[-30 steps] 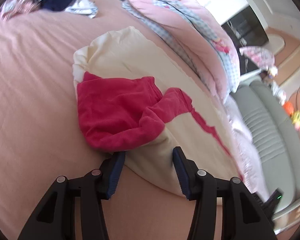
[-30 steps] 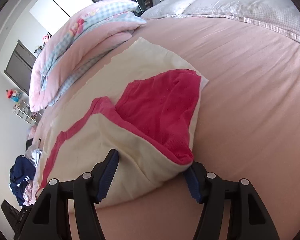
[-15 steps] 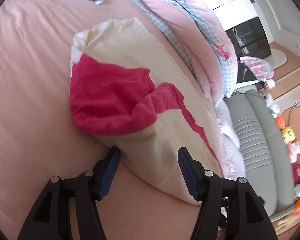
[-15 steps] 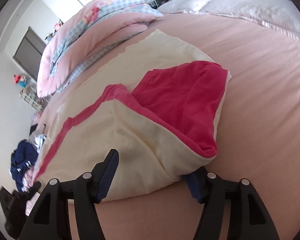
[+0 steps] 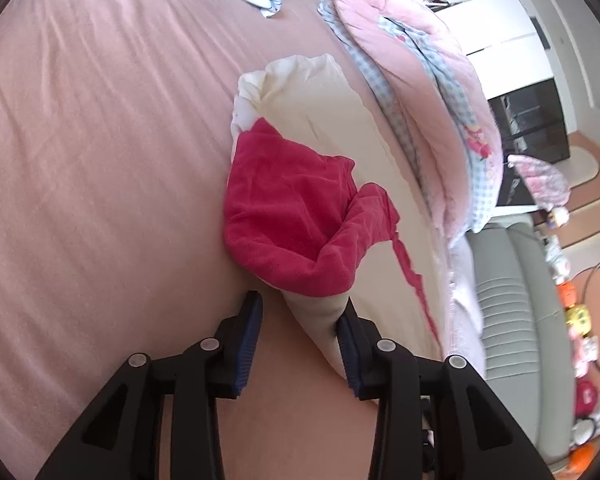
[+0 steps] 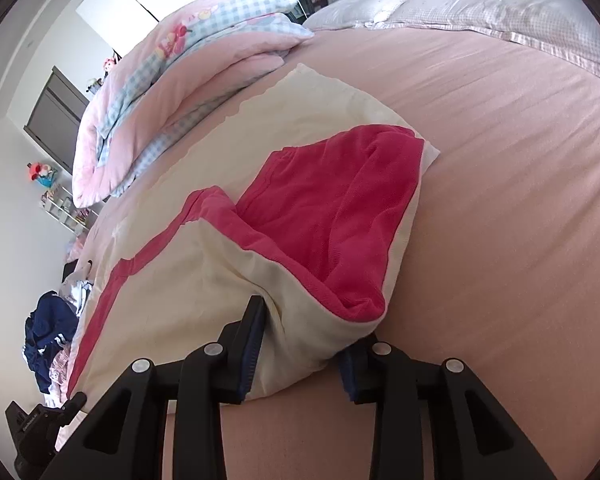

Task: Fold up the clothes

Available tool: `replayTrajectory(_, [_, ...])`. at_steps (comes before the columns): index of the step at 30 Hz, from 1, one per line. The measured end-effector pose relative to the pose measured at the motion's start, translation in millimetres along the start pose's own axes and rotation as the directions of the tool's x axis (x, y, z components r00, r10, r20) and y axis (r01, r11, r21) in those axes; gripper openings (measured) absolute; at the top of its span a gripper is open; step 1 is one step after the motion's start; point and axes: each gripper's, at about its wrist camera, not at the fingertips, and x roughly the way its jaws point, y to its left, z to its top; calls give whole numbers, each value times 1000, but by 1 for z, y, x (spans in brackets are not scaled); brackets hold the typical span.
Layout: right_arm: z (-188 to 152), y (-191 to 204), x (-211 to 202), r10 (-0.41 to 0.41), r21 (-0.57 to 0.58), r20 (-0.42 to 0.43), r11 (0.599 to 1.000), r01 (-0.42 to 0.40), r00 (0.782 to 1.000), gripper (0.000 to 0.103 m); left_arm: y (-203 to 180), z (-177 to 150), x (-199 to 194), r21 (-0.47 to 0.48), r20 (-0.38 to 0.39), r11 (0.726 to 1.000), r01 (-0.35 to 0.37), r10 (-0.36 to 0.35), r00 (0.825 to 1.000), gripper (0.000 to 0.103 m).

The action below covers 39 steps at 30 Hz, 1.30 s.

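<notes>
A cream garment with red sleeves and trim [image 5: 320, 132] lies partly folded on the pink bed; it also shows in the right wrist view [image 6: 204, 280]. A red sleeve [image 5: 292, 224] is bunched on top. My left gripper [image 5: 300, 336] is open, its jaws straddling a cream corner of the garment that rests against the right finger [image 5: 350, 356]. My right gripper [image 6: 304, 344] is open, its jaws on either side of the garment's near cream edge. The left gripper's body shows at the lower left of the right wrist view [image 6: 40, 428].
A folded pink and blue checked quilt [image 5: 424, 92] lies beyond the garment, also in the right wrist view [image 6: 172, 92]. A navy clothes pile [image 6: 48, 332] sits at the bed's end. Pillows [image 6: 480, 4] lie at the head. A grey sofa [image 5: 516, 312] stands beside the bed.
Both grippers have narrowed their jaws and moved in around the garment's near edge. The left gripper has swung, and the garment's corner is now bunched between its fingers.
</notes>
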Motion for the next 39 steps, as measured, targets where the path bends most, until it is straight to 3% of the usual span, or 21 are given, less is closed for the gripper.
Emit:
replayTrajectory(3, [0, -2, 0, 10, 3, -1, 1000, -10, 1000, 32, -1, 5, -5, 13, 8, 1000, -28, 28, 1000, 46])
replayTrajectory(8, [0, 1, 1, -3, -29, -1, 1000, 3, 1000, 32, 3, 9, -6, 155, -40, 984, -87, 94, 995, 49])
replayTrajectory(11, [1, 1, 1, -6, -42, -5, 999, 6, 1000, 30, 14, 12, -5, 89, -66, 996, -16, 22, 998, 48])
replayTrajectory(14, [1, -2, 0, 3, -34, -7, 999, -4, 1000, 32, 27, 15, -2, -6, -90, 998, 70, -70, 993, 53])
replayTrajectory(15, [1, -1, 1, 12, -35, -6, 999, -12, 1000, 33, 24, 17, -1, 9, -88, 997, 70, -69, 994, 58])
replayTrajectory(18, [1, 2, 3, 38, -39, -3, 999, -38, 999, 48, 8, 15, 5, 67, -58, 997, 34, -30, 998, 72])
replayTrajectory(20, [-2, 12, 5, 36, -86, 0, 996, -36, 999, 67, 4, 12, 8, 85, -22, 996, 21, -19, 1000, 72])
replayTrajectory(22, [-4, 21, 7, 9, -128, 7, 992, -8, 1000, 69, 3, 10, 13, 98, 12, 995, 15, -16, 1000, 72])
replayTrajectory(23, [-5, 22, 7, -5, -134, 12, 991, 6, 1000, 68, 2, 10, 16, 112, 22, 994, 6, -8, 1000, 61])
replayTrajectory(24, [-5, 23, 7, -18, -140, 18, 990, 20, 1000, 63, 1, 10, 18, 141, 14, 990, -18, 16, 1000, 38])
replayTrajectory(25, [-3, 17, 7, -4, -108, 15, 994, 6, 1000, 47, -1, 11, 21, 171, 7, 984, -41, 40, 999, 36])
replayTrajectory(27, [1, 2, 7, 27, -39, 8, 999, -27, 1000, 37, 0, 12, 21, 195, -20, 980, -30, 35, 999, 22])
replayTrajectory(32, [6, 5, 3, 41, -38, -34, 998, -43, 999, 14, -9, 10, 15, 254, -44, 967, -7, 19, 999, 18])
replayTrajectory(39, [9, 32, -38, 49, -113, -3, 992, -49, 999, 11, -27, 7, -19, 310, -71, 951, 18, 4, 997, 18])
